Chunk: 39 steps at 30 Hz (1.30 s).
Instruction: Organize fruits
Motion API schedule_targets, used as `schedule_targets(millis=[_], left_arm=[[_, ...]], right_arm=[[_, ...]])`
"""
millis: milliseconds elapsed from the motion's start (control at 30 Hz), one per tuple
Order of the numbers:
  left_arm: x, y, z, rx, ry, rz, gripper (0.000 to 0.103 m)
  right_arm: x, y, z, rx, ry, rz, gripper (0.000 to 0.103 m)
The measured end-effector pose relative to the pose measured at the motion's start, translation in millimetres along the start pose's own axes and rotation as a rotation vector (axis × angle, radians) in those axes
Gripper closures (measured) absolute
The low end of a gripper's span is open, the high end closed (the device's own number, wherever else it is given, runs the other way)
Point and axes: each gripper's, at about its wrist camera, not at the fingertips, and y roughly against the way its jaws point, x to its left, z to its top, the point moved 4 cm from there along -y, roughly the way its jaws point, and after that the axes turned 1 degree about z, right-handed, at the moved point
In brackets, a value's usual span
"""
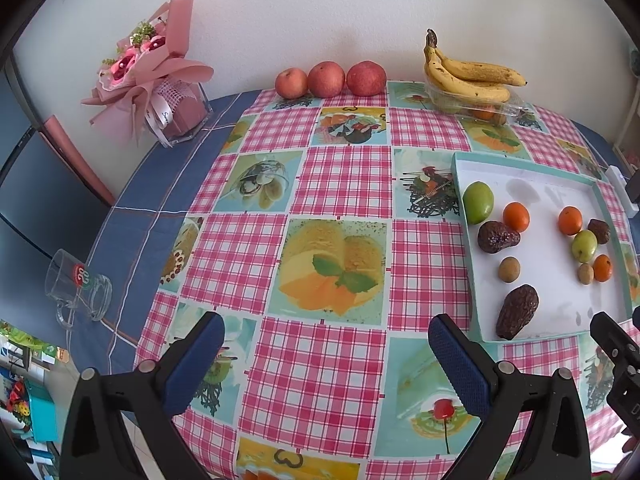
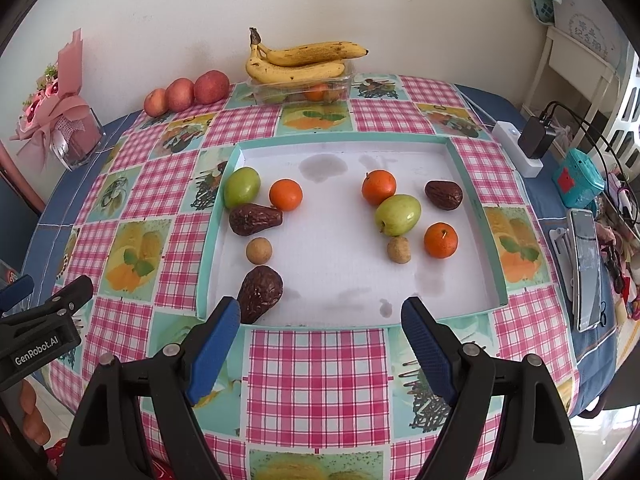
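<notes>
Covering the table is a pink-check cloth [image 2: 320, 380] with printed fruit panels. On it sits a shallow white tray with a teal rim [image 2: 344, 145], the largest container, holding ten loose fruits in two groups. Left group: a green apple [image 2: 241, 187], a dark wrinkled avocado [image 2: 254, 219], a second avocado [image 2: 260, 293] at the near edge, an orange [image 2: 285, 195] and a small tan round fruit [image 2: 259, 250]. Right group: a green apple [image 2: 398, 215], a dark avocado [image 2: 443, 195], two oranges [image 2: 379, 187] [image 2: 440, 240] and a small tan fruit [image 2: 399, 249].

A clear plastic punnet [image 2: 300, 88] by the wall carries a spotted banana bunch [image 2: 304, 60] on top; an orange fruit shows inside. Three red apples [image 2: 188, 92] stand in a row beside it, on the cloth.

The right gripper [image 2: 320, 320] hangs at the tray's near edge, jaws wide, nothing between them. The left gripper [image 1: 326, 332] is over the bare cloth left of the tray, likewise spread wide and empty.
</notes>
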Motion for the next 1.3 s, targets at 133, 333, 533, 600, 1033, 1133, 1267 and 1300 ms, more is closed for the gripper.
schedule_targets(millis=[133, 333, 533, 600, 1033, 1133, 1267, 1300], left_arm=[[-1.4, -0.5, -0.4, 0.001, 0.0, 0.002, 0.0], [-0.7, -0.2, -0.3, 0.0, 0.008, -0.003, 0.0], [-0.4, -0.4, -0.1, 0.0, 0.011, -0.001, 0.0], [-0.3, -0.3, 0.0, -0.001, 0.012, -0.003, 0.0], [0.9, -0.6, -0.6, 0.0, 0.028, -0.01, 0.0], [1.7, -1.0, -0.6, 0.001, 0.034, -0.009, 0.0], [3.1, -1.3, -0.8, 0.003, 0.041, -0.011, 0.0], [3.8, -1.4, -0.7, 0.002, 0.043, -0.01, 0.0]], right_arm=[[2.9, 0.2, 0.7, -0.003, 0.008, 0.0, 0.02], [0.4, -0.9, 0.1, 0.001, -0.006, -0.006, 0.02], [1.6, 1.6, 0.5, -0.007, -0.002, 0.001, 0.02], [2.3, 1.8, 0.7, -0.008, 0.0, 0.0, 0.02], [0.8, 1.0, 0.3, -0.004, -0.002, -0.005, 0.02], [1.0, 0.9, 0.3, -0.003, 0.001, -0.006, 0.02], [1.5, 0.7, 0.2, -0.003, 0.0, -0.007, 0.02], [1.5, 0.7, 0.2, -0.002, -0.001, -0.008, 0.02]])
